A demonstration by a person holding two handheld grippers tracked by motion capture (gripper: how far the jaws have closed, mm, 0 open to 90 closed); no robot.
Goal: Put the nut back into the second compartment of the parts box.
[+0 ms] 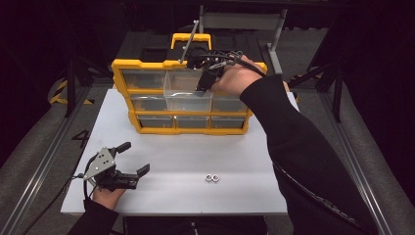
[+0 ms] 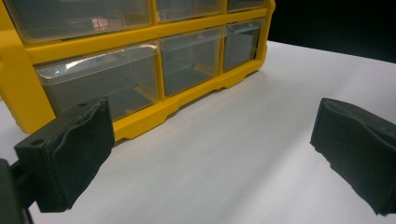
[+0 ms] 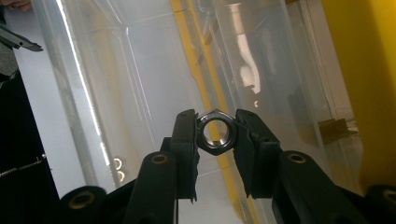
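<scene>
A yellow organizer (image 1: 124, 78) with clear drawers stands at the back of the white table (image 1: 235, 147). Its top middle drawer (image 1: 182, 98) is pulled out. My right gripper (image 1: 204, 82) hangs over that open drawer, shut on a steel hex nut (image 3: 215, 130) held between its pads above the clear drawer (image 3: 154, 93). Two more nuts (image 1: 212, 177) lie together on the table near the front. My left gripper (image 1: 133, 159) rests at the front left, open, its pads (image 2: 70, 149) wide apart and empty, facing the organizer's (image 2: 140, 121) lower drawers.
Behind the organizer sits a black and yellow case (image 1: 161, 46). A grey metal frame (image 1: 244, 22) rises at the back. Dark rails run along both sides of the table. Bare white surface lies between the organizer and the front edge.
</scene>
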